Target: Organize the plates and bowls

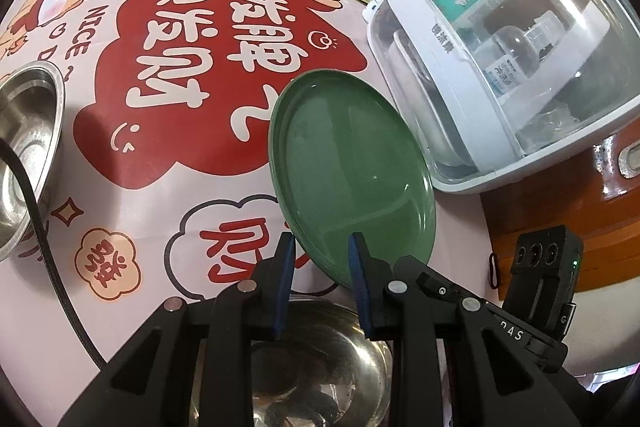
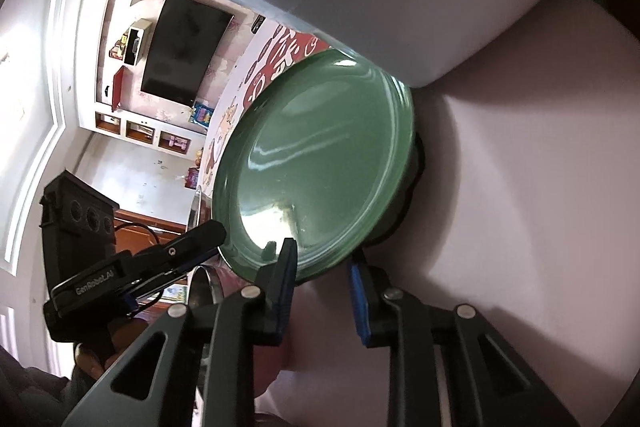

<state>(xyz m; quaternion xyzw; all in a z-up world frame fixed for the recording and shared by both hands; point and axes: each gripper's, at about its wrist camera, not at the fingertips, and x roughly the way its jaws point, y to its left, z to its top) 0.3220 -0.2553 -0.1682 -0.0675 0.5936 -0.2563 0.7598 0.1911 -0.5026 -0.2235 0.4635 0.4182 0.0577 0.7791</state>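
Left wrist view: left gripper [image 1: 322, 247] pinches the green plate's [image 1: 352, 167] near rim, tilted above a steel bowl [image 1: 320, 359]; beyond stands a white dish rack [image 1: 480, 131]. Right gripper [image 2: 322, 253] straddles the plate rim; contact unclear.

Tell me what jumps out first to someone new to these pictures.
A green plate stands tilted on edge mid-table, its rim between the left gripper's blue pads and the right gripper's. Behind it spreads the red-and-pink cartoon tablecloth, with a domed plastic dish cabinet to its right.
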